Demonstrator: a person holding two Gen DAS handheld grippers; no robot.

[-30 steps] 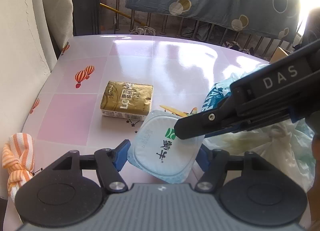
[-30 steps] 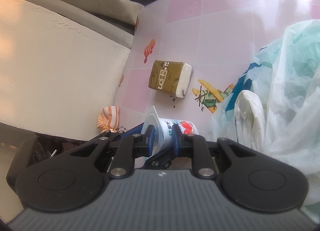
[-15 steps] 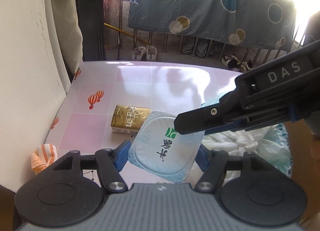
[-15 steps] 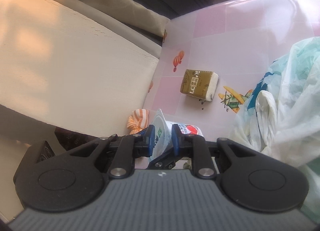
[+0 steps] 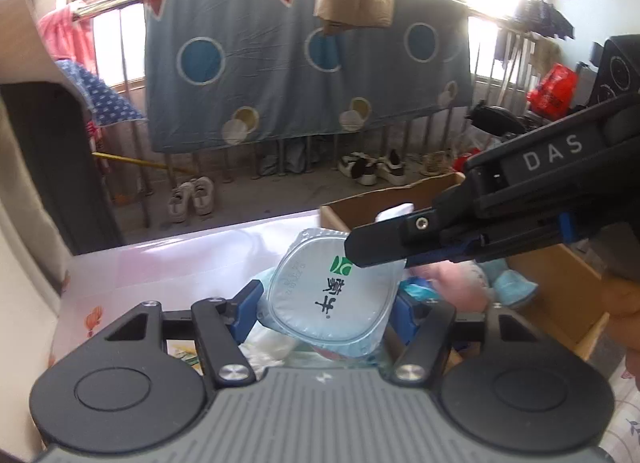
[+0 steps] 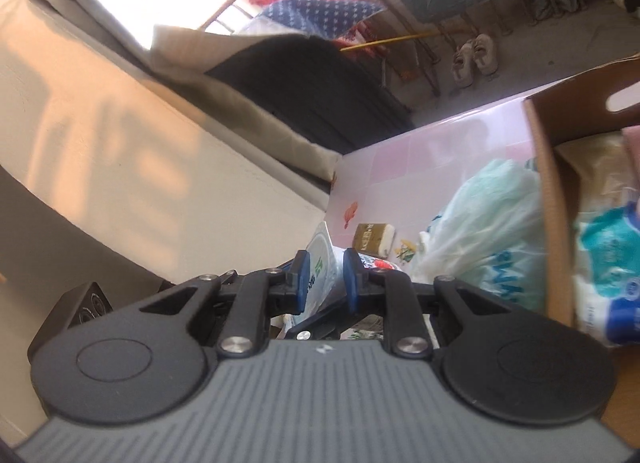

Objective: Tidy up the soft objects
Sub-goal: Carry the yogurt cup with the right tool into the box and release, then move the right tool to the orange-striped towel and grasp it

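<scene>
You can't see the lower body of the yogurt cup [image 5: 328, 299] in the left wrist view: only its foil lid faces you, and the right gripper [image 5: 360, 255] covers the lid's upper right corner. Beyond the cup, the cardboard box [image 5: 552, 263] is cut off by that gripper's arm, and the soft things inside it are too blurred to name. In the right wrist view, the box [image 6: 548, 199] runs off the right edge.

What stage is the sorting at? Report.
Done: several soft packs already lie in the cardboard box. In hand: both tongs, left and right, grip one yogurt cup. Left: the brown tissue pack and plastic bag on the table.
</scene>
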